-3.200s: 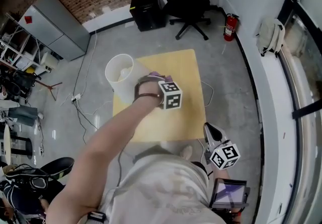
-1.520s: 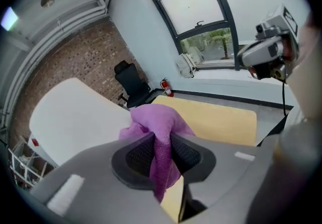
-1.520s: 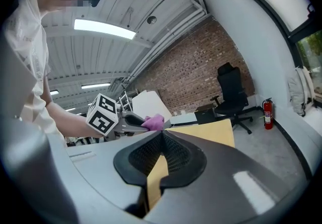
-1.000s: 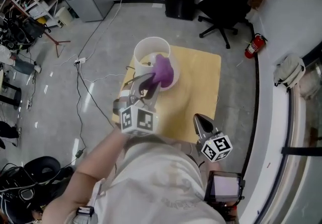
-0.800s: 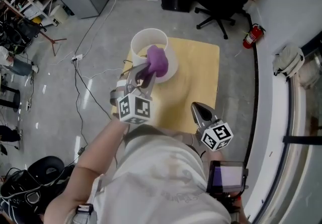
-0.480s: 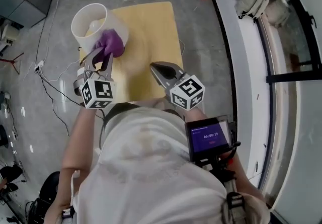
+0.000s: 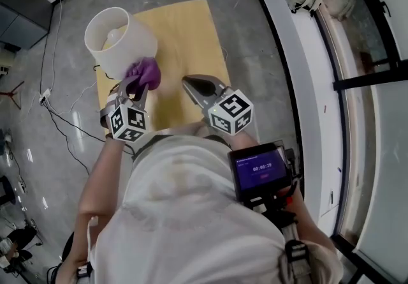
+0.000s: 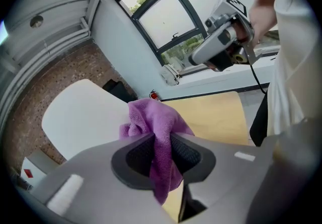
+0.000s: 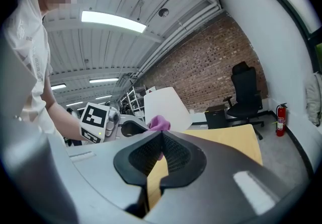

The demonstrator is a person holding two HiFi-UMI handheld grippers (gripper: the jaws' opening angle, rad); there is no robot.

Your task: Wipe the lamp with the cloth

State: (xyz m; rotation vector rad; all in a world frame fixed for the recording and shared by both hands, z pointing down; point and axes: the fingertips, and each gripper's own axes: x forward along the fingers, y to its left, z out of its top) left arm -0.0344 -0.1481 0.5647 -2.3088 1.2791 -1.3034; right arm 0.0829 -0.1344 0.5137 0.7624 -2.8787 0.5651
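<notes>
Left gripper (image 8: 162, 140) jaws clamped on the purple cloth (image 7: 146, 73), which is bunched just beside the near side of the white lamp (image 7: 118, 34) shade. Lamp stands at desk (image 7: 191, 34) far-left corner. Right gripper (image 9: 162, 135) jaws together, empty, over desk's near edge

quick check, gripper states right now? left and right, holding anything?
left gripper: jaws closed on the purple cloth.
right gripper: jaws closed, nothing between them.
</notes>
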